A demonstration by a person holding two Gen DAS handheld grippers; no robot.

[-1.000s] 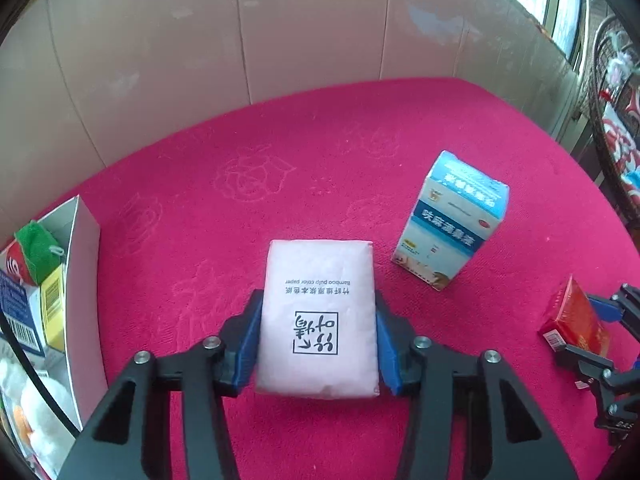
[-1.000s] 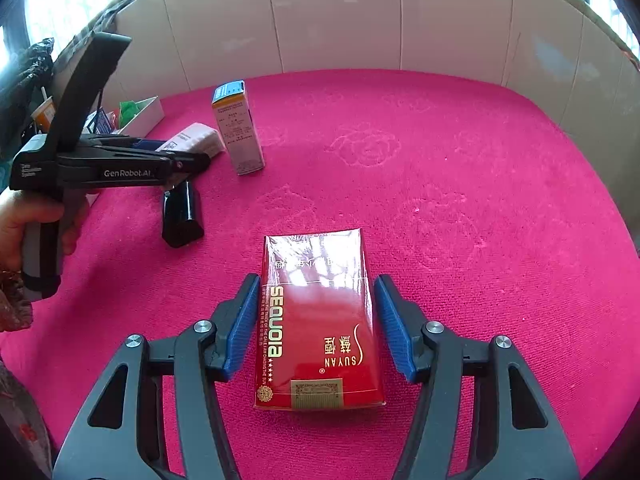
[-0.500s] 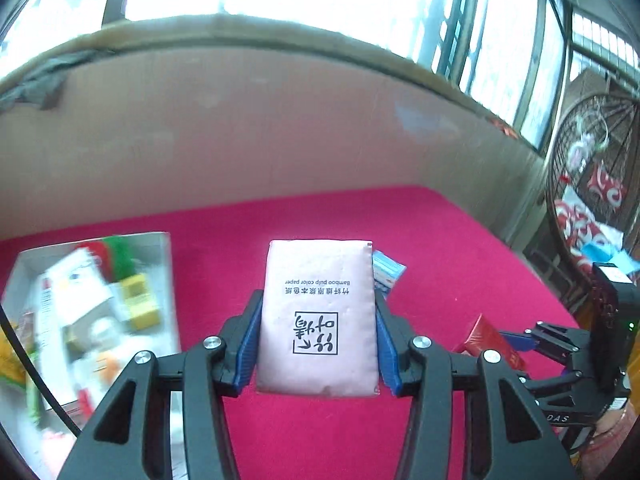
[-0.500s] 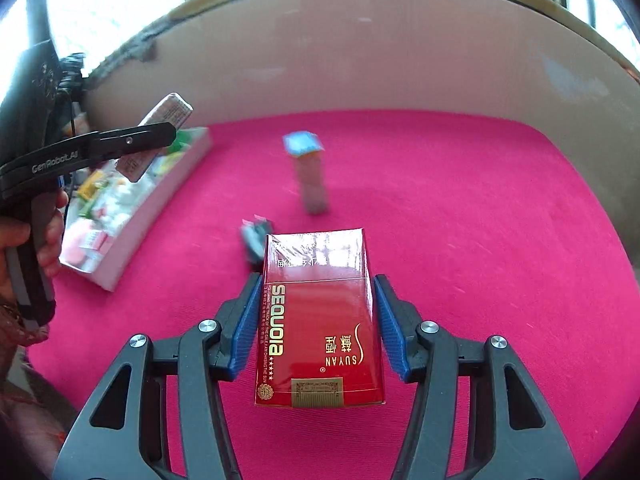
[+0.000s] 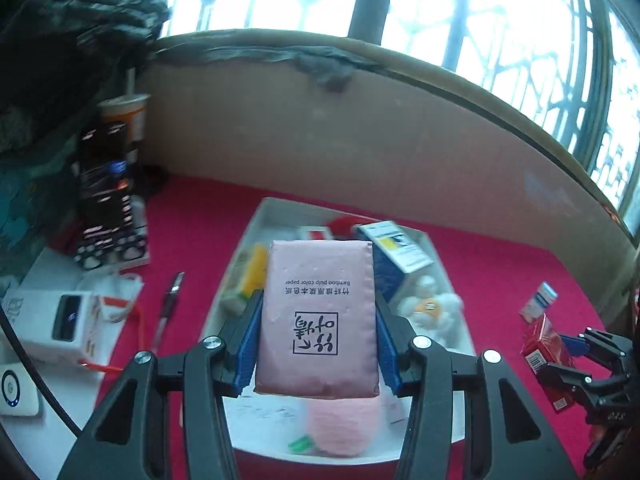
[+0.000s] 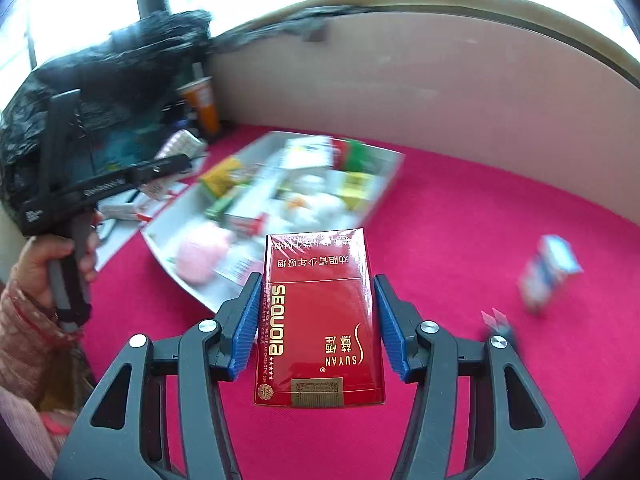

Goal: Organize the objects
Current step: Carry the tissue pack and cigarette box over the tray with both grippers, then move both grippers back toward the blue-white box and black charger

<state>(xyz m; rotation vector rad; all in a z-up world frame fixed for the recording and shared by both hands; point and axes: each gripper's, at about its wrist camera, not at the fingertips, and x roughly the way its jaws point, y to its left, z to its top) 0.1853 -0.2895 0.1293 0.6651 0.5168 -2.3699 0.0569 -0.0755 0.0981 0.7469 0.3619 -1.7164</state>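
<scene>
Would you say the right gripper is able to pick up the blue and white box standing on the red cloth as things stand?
Probably not yet: the right gripper is shut on the red cigarette pack, so its jaws are full. The blue and white box stands unobstructed on the cloth.

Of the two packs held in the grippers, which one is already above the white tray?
The pink tissue pack in the left gripper: it hangs over the white tray. The red cigarette pack in the right gripper hangs over red cloth.
</scene>
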